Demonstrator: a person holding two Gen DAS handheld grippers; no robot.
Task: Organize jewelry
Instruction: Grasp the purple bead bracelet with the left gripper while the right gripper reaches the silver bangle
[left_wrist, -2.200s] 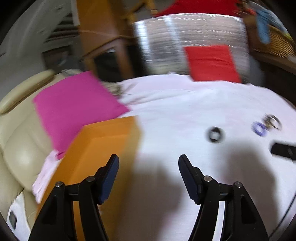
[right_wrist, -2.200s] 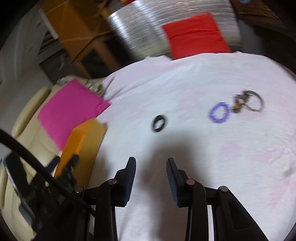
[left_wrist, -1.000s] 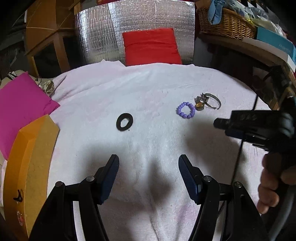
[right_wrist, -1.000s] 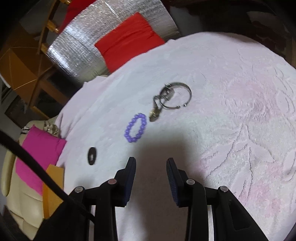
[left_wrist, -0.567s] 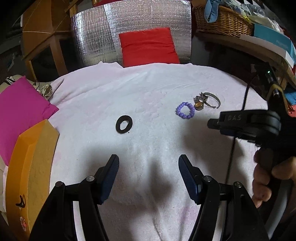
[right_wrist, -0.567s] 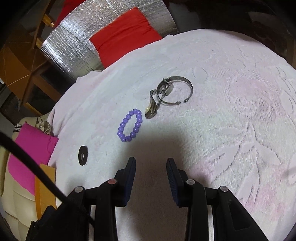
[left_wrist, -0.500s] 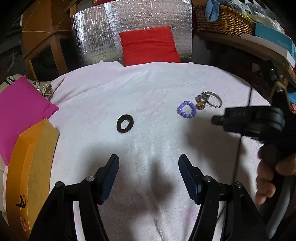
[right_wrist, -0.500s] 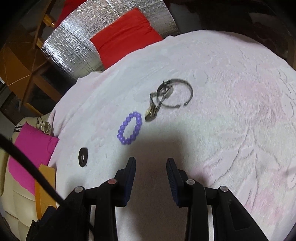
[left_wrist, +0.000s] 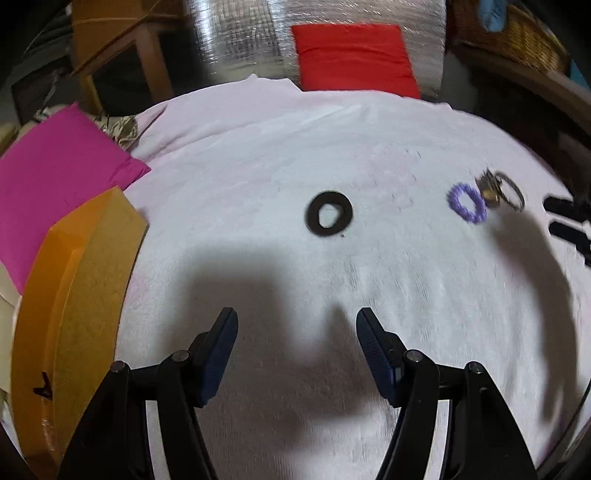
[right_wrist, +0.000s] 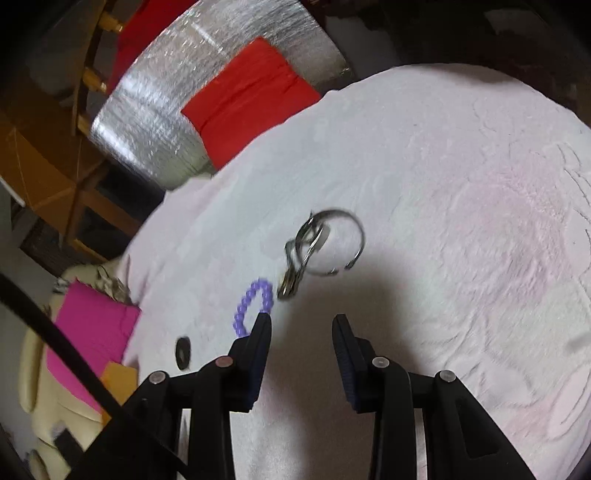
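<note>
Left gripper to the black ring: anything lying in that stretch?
Nothing: in the left wrist view only bare pinkish-white cloth, partly in shadow, lies between the left gripper and the black ring. Its jaws stand open and empty.

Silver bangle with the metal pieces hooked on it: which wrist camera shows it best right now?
The right wrist view: the silver bangle lies near centre, its open loop and attached pieces distinguishable despite blur. In the left wrist view the bangle is small, blurred, near the right edge beside the purple bead bracelet.
</note>
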